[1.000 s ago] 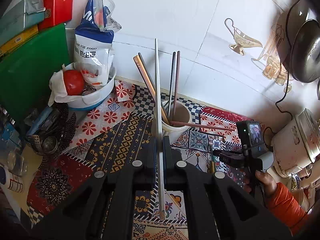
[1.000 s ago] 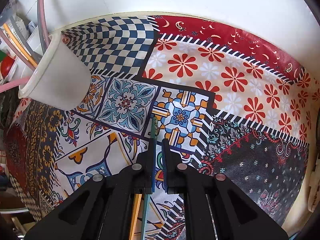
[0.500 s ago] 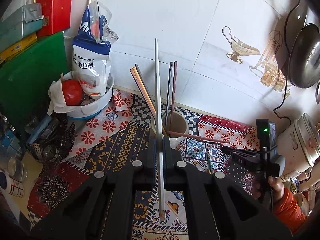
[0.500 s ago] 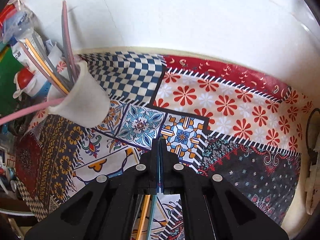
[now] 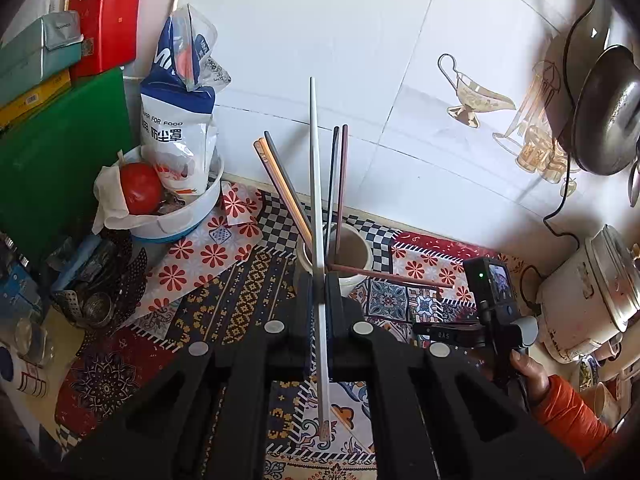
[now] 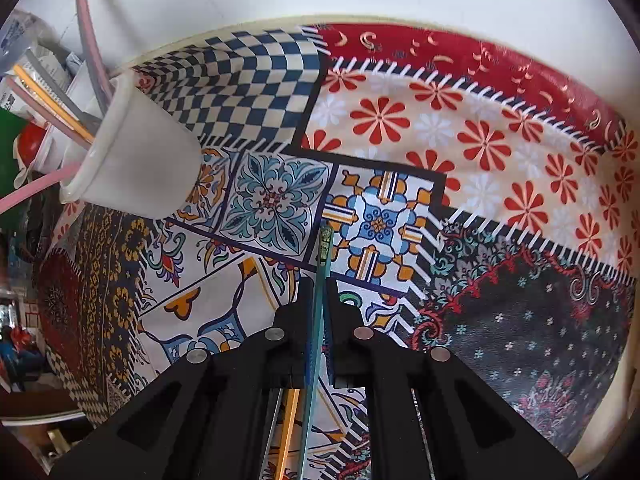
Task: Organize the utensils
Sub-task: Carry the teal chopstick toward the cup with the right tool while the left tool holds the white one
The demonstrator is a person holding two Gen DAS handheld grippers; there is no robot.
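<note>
My left gripper (image 5: 320, 280) is shut on a long white chopstick (image 5: 314, 160), held upright just in front of the white cup (image 5: 356, 248). Several chopsticks stand in that cup, and a reddish one (image 5: 392, 276) lies across its rim. My right gripper (image 6: 319, 284) points down at the patterned cloth (image 6: 480, 140). Its jaws are opening, with a green chopstick (image 6: 323, 252) lying loose between them, its tip on the cloth. The cup (image 6: 140, 168) stands to its upper left. An orange chopstick (image 6: 290, 420) lies under the right gripper.
A white bowl (image 5: 188, 220) with a tomato and a food bag stands at the back left, beside a green board (image 5: 52, 152) and a metal strainer (image 5: 100, 300). A rice cooker (image 5: 588, 292) and a hanging wok (image 5: 608, 120) are on the right. An orange sleeve (image 5: 568, 412) holds the right gripper.
The right gripper lifted, then dropped back close to the cloth. Its jaws went from pinched tight on the green chopstick to slightly parted. The left gripper and white chopstick stayed put.
</note>
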